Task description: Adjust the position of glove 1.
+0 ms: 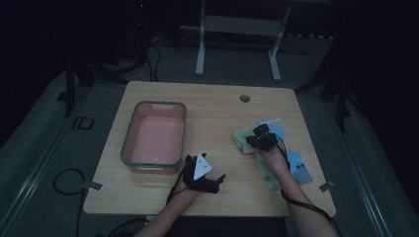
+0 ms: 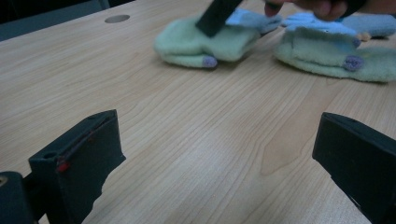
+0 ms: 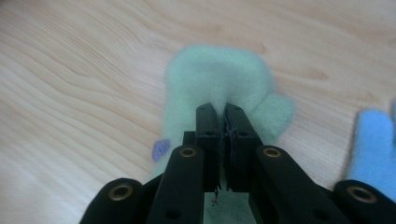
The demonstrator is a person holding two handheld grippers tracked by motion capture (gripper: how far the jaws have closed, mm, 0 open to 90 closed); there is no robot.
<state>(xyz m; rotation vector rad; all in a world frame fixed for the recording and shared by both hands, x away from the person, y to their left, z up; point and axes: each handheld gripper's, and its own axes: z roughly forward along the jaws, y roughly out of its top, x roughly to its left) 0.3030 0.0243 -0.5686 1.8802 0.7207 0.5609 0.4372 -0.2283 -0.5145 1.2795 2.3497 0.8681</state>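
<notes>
The right gripper (image 1: 258, 139) is positioned over a pale green mitten (image 3: 219, 88) lying flat on the tabletop (image 1: 217, 113). In the right gripper view, its jaws stand pressed together over the mitten's cuff end; whether a fold of fabric is pinched between them cannot be told. The mitten's thumb points toward a light blue mitten (image 3: 373, 144), which lies just beside it.

A second pale green mitten (image 2: 336, 53) lies on the tabletop near the first, on the side closer to the person, with a small purple tag at its edge. More light blue fabric rests against both green mittens.

The left gripper (image 1: 205, 177) rests low at the tabletop's near edge, well apart from the green mitten and just beside the near corner of a pink bin (image 1: 129, 133) with a grey rim. Its jaws are spread wide with bare tabletop between them, pointed toward the mittens.
</notes>
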